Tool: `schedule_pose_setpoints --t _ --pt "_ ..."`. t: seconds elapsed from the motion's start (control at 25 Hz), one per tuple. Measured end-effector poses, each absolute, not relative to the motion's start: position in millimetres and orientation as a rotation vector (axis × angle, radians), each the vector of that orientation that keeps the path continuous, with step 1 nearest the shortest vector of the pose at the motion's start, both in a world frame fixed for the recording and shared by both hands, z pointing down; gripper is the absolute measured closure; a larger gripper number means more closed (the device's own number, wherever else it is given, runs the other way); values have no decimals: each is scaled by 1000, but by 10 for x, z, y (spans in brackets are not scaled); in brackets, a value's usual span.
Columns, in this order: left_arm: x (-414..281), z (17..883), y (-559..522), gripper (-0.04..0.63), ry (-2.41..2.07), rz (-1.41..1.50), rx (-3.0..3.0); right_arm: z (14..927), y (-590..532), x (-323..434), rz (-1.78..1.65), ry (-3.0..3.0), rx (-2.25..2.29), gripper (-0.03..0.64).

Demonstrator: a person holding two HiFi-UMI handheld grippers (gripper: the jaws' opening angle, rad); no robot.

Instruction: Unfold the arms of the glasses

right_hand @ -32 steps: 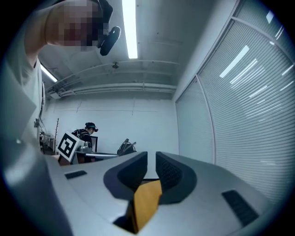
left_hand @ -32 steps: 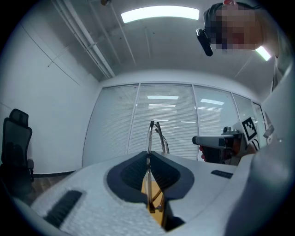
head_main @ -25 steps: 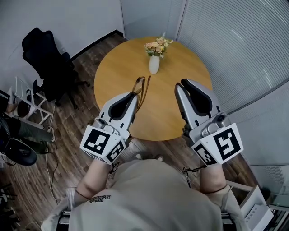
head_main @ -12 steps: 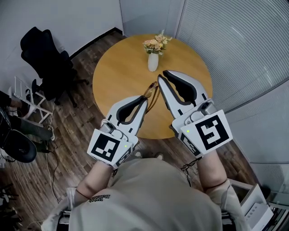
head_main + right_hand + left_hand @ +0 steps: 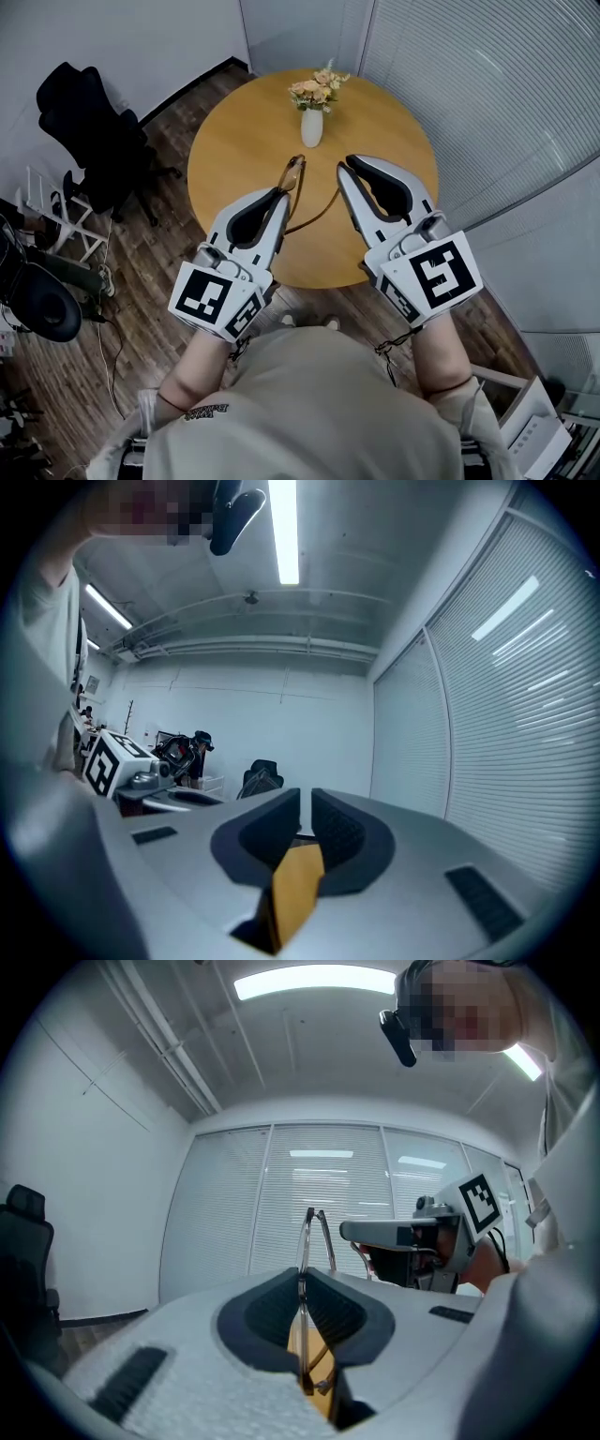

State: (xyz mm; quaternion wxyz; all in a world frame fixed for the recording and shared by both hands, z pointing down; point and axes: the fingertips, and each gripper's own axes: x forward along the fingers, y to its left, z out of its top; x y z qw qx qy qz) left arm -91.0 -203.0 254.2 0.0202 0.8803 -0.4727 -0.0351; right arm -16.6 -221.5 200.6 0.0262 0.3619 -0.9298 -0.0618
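Round wooden table (image 5: 234, 141) on dark plank floor (image 5: 169, 309), seen from steeply above. White vase (image 5: 311, 128) of pale flowers (image 5: 317, 86) upright near the table's far edge. Black office chair (image 5: 89, 131) off to the left, well apart from the table. Slatted blinds (image 5: 487, 84) along the right side of the room. Pale shirt (image 5: 309, 412) of the person at the bottom of the head view, forearms reaching forward.

Both grippers held over the near half of the table, side by side, tips pointing away from the person, a gap between them.

Left gripper (image 5: 283, 199) clamped on the glasses (image 5: 294, 175), up in the air above the tabletop. In the left gripper view, jaws pressed tight against the thin metal frame, with a lens rim (image 5: 306, 1237) standing edge-on past the tips and the table's orange showing below through the slit.

Right gripper (image 5: 343, 174) closed on the end of one arm (image 5: 317, 216) of the glasses. In the right gripper view, only a narrow slit left between the dark ribbed pads (image 5: 342, 841), with a thin dark bar crossing it at the tips.

That arm swung out sideways from the frame, a thin brown curve spanning the gap from the left gripper's jaws across to the right gripper's tip. Other arm too thin to make out with any certainty.
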Motion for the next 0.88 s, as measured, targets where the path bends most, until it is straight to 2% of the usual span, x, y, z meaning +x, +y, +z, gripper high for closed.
schedule_pose_setpoints --t 0.48,0.88 --pt "-1274 2448 -2187 555 -1610 -227 2622 2508 -2016 37 -15 -2833 1095 574" --pt "-1286 2399 -2142 555 -1583 -266 2615 2930 -1894 45 123 -2780 1084 574"
